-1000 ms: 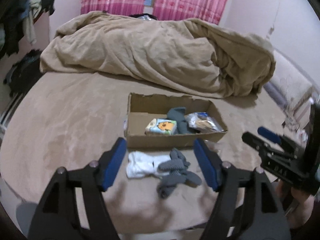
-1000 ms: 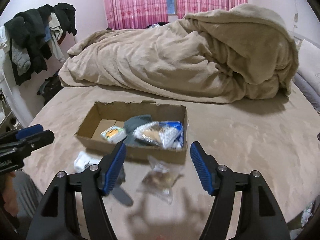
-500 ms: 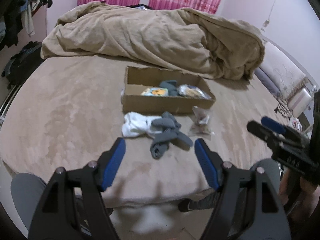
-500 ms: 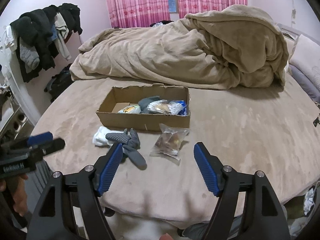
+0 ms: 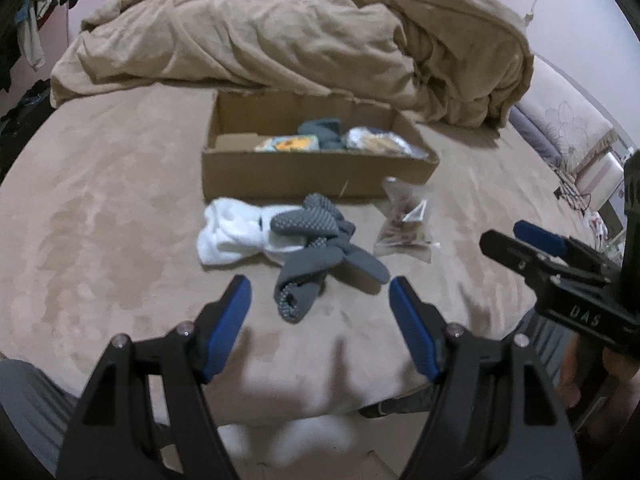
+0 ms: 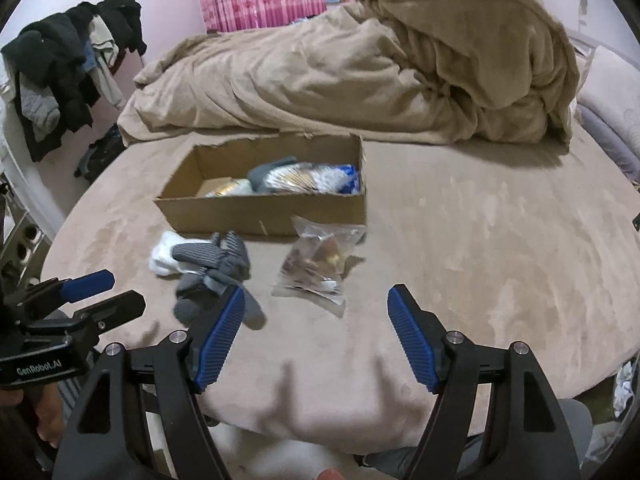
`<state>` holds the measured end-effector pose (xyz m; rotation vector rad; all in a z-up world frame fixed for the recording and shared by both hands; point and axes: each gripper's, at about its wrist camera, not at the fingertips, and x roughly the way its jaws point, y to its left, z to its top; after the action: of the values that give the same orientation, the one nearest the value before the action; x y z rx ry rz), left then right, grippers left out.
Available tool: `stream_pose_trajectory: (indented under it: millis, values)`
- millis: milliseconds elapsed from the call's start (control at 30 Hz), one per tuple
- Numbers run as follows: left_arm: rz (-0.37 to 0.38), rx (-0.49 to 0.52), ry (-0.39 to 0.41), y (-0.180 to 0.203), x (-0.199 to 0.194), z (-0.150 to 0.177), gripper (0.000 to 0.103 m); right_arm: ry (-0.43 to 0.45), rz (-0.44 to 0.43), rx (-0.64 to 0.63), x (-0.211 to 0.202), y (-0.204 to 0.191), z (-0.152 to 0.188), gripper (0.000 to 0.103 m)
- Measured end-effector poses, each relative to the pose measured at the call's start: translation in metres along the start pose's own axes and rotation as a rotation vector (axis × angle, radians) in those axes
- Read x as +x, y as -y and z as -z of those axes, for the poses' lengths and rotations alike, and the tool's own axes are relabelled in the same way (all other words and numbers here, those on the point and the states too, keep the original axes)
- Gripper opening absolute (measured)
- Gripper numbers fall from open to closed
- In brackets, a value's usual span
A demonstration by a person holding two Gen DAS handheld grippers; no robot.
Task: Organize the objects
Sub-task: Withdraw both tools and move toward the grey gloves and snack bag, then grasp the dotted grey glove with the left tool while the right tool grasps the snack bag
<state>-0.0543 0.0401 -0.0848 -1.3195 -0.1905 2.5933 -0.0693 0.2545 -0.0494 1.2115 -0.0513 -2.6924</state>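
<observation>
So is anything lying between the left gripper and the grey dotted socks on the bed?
Nothing visible: the open left gripper faces the grey dotted socks across bare tan bedsheet.

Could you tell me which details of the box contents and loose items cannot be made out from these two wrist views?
- Cardboard box floor: near wall hides it in both views.
- Printed packet inside: motion blur, design unreadable in left view.
- Clear snack bag: contents blurred, unidentifiable in right view.
- White sock: partly covered by grey socks; count unclear.
- Left gripper, right gripper: both open, holding nothing.
</observation>
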Motion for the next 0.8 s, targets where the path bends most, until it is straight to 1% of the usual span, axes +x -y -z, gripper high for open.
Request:
stream_pose_trajectory:
  millis: [167,200,467,533,600,733,800]
  values:
    - [-0.027,0.031,-0.031,0.002,0.029,0.003,0.073,-0.014,0.003,0.001,0.022,0.009,-0.001,0.077]
    - [-0.042,0.042,-0.031,0.003,0.033,0.004,0.073,-0.022,0.003,0.005,0.029,0.012,-0.001,0.077]
    - [-0.062,0.076,-0.036,0.001,0.057,0.005,0.072,-0.046,-0.012,0.005,0.054,0.019,-0.005,0.077]
    - [-0.067,0.088,-0.043,0.000,0.063,0.005,0.068,-0.055,-0.017,0.001,0.061,0.019,-0.006,0.077]
    - [-0.068,0.097,-0.050,0.001,0.069,0.006,0.060,-0.060,-0.024,-0.001,0.066,0.018,-0.009,0.077]
    - [-0.067,0.103,-0.064,0.001,0.079,0.008,0.053,-0.076,-0.049,0.021,0.080,0.020,-0.012,0.077]
    - [-0.053,0.098,-0.066,0.002,0.081,0.009,0.043,-0.092,-0.056,0.042,0.090,0.020,-0.015,0.082]
